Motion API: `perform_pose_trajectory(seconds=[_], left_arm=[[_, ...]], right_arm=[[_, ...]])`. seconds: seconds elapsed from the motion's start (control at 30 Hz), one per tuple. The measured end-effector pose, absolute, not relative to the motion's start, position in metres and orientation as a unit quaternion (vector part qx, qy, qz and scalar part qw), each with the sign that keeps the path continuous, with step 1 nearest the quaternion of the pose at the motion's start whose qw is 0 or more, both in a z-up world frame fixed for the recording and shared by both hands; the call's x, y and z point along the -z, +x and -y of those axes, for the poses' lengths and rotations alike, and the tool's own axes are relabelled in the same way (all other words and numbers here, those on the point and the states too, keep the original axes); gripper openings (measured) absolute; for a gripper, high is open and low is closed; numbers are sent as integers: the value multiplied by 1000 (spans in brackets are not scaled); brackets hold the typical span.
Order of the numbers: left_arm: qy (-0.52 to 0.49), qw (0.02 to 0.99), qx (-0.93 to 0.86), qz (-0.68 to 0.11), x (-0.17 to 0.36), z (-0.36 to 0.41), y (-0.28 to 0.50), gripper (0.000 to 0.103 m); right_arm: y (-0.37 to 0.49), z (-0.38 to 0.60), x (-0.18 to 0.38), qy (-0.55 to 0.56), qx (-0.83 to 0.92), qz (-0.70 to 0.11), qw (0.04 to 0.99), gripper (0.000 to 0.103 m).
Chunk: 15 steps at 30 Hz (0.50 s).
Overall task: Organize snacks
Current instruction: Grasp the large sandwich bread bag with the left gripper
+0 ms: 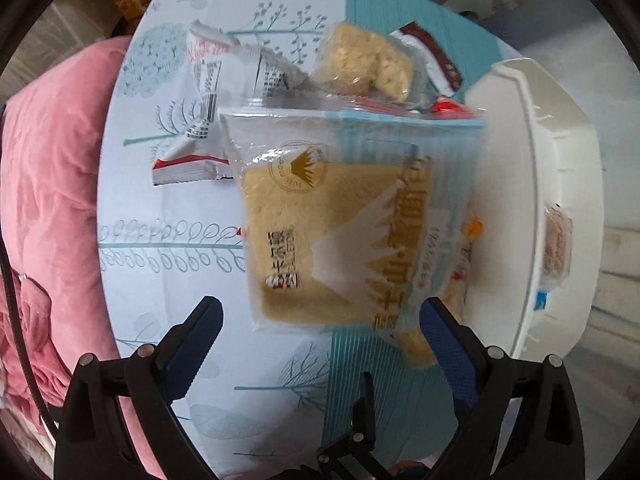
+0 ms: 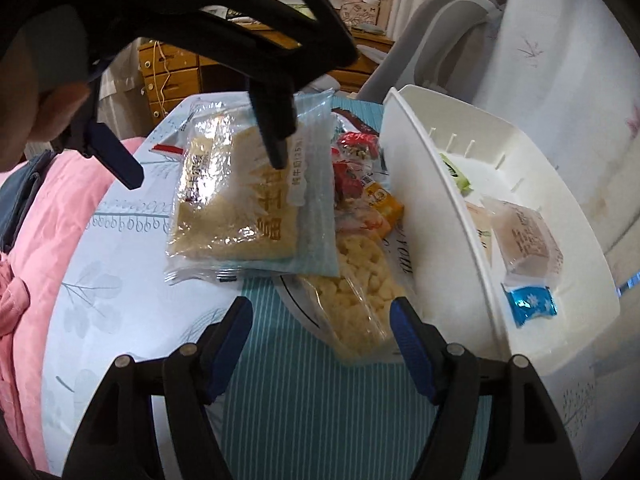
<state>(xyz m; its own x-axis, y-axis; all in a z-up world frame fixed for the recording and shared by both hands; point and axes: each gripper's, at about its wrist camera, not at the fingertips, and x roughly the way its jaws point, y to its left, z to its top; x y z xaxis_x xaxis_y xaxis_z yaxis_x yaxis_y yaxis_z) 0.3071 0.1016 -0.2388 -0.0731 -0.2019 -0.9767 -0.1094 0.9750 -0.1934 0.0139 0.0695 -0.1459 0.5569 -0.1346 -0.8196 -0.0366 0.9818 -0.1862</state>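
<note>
Leaf-print tablecloth (image 1: 168, 280) carries a clear-wrapped tan toast packet (image 1: 328, 232) lengthwise directly beneath the left gripper (image 1: 320, 332), nearer, jaws apart; right gripper (image 2: 322, 320) apart too.

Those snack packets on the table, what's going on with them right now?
A person is sorting snacks with a gripper in each hand. The left gripper is open above the large bread packet lying on the patterned tablecloth, not gripping it yet. The right gripper is open too, near a clear bag of puffed snacks. A few small packets, including a blue candy, are already in the white bin alongside the pile.
</note>
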Motion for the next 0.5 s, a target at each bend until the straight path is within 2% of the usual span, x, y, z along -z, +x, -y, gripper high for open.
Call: perform_pose_trajectory(seconds=[0.5], left_arm=[[-117, 647, 28, -753, 284, -78, 341, 103]], right_arm=[[30, -75, 167, -131, 24, -473, 871, 73]])
